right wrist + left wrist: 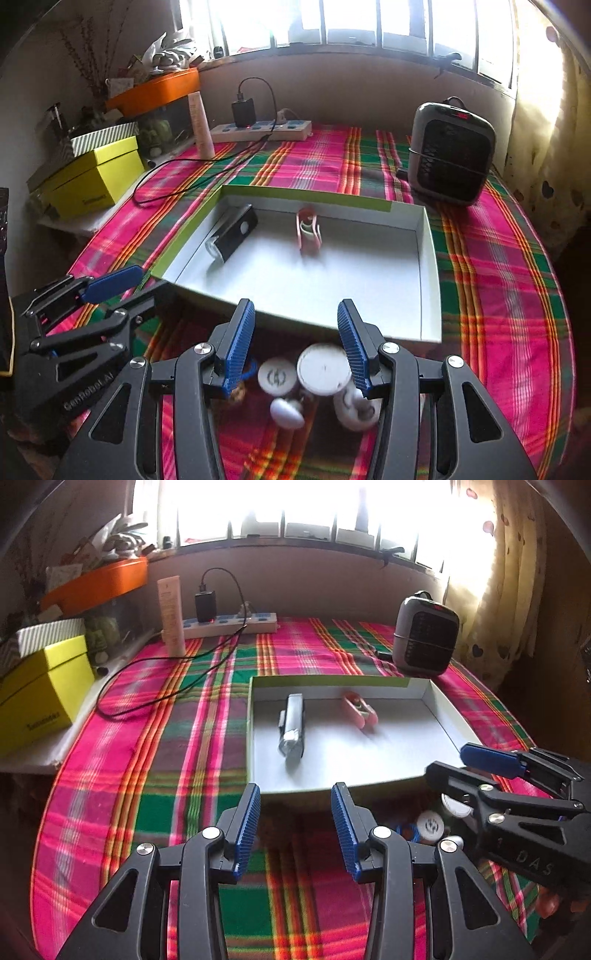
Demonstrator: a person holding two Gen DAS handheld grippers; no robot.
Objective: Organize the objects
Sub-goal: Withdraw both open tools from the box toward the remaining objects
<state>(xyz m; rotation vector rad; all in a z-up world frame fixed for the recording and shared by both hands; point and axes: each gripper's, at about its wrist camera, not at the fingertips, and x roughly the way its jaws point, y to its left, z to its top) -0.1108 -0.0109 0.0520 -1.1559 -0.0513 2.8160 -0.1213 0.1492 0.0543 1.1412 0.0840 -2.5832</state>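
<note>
We hold the right hand-held gripper apart and empty over small white knobs on the plaid worktop — our left hand-held gripper likewise apart. Beyond, the tray holds a torch and a pink clip.

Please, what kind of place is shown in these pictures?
Probably a room in a home, at a table under a window. Signs: the plaid tablecloth, a small heater, a power strip with a charger, and curtains.
</note>
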